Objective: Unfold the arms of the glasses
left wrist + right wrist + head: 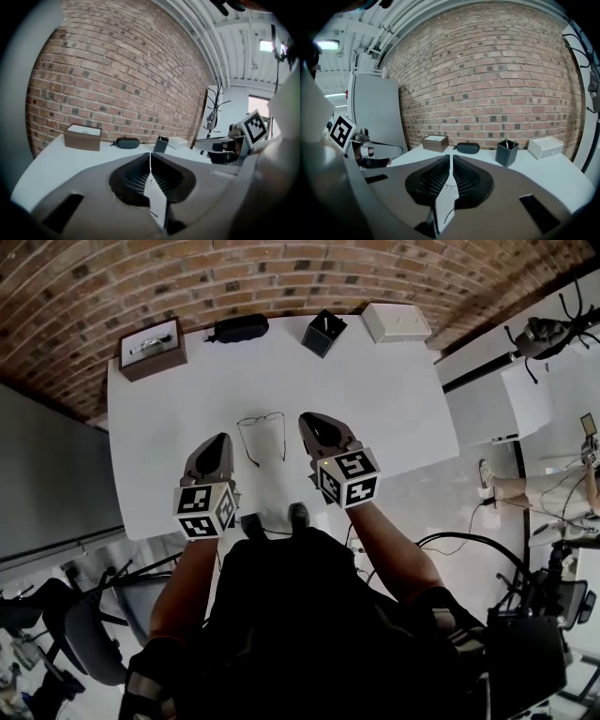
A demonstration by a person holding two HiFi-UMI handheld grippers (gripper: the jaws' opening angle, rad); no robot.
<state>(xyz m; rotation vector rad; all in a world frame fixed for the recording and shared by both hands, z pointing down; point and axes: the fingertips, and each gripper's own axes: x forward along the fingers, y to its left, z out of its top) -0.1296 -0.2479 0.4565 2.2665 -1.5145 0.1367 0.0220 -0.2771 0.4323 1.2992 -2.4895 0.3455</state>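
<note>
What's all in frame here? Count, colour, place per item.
table: 1, white, centre of head view
brick wall: 1, red-brown, behind table
glasses: 1, thin dark frame, on table near its middle, arms unfolded
brown box: 1, brown with white top, table's far left corner
case: 1, black, far edge, right of brown box
pen holder: 1, black, far edge, middle
white box: 1, white, far right corner
office chair: 1, dark, on floor, lower left
left gripper: 1, grey-brown, over table left of glasses, jaws together, empty
right gripper: 1, grey-brown, right of glasses, jaws together, empty
</note>
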